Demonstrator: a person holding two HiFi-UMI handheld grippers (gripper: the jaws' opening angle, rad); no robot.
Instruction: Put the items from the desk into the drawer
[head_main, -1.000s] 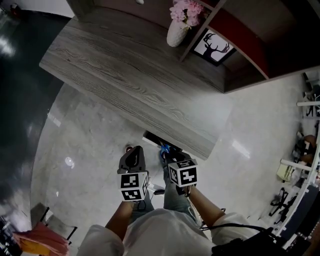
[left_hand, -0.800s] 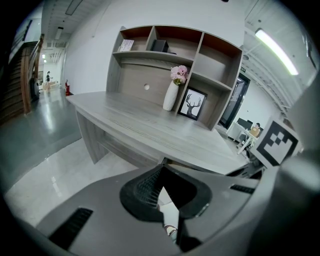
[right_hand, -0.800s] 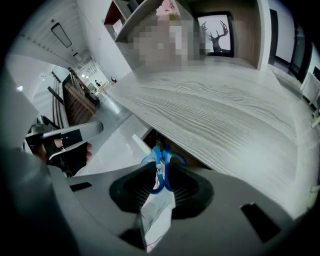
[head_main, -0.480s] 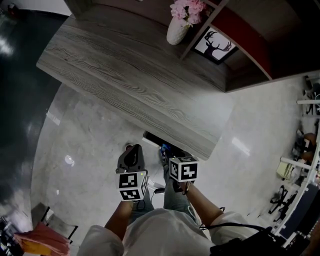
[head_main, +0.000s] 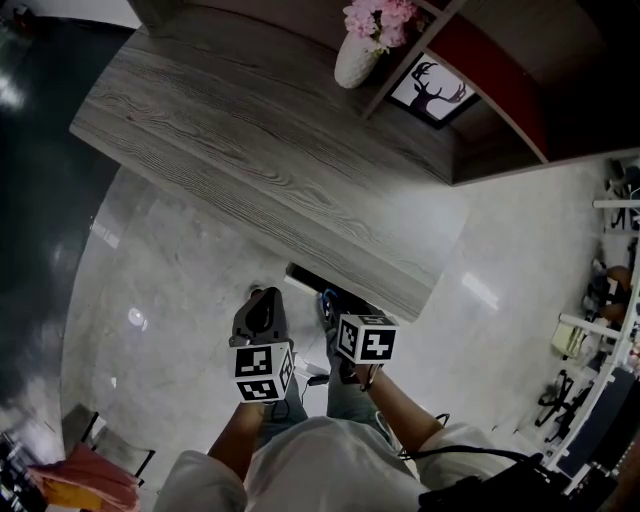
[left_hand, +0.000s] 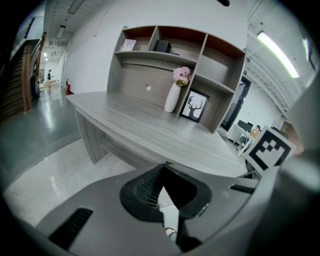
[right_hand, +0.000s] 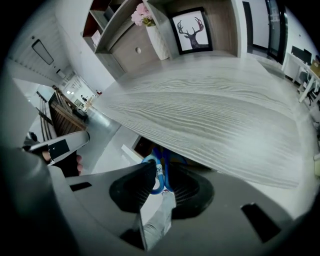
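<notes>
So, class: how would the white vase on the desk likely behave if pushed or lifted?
The vase stands tall and narrow with flowers on top, so a push may tip it. It looks ceramic, so probably slippery and breakable; grip it low and gently.

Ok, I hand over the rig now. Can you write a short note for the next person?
Left gripper: shut, holds nothing.
Right gripper: shut on a blue-handled thing, maybe scissors, in front of what looks like the open drawer under the desk.
Done: the desk top shows only the vase and the framed picture.
Left: put the blue-handled thing into the drawer and release it.
</notes>
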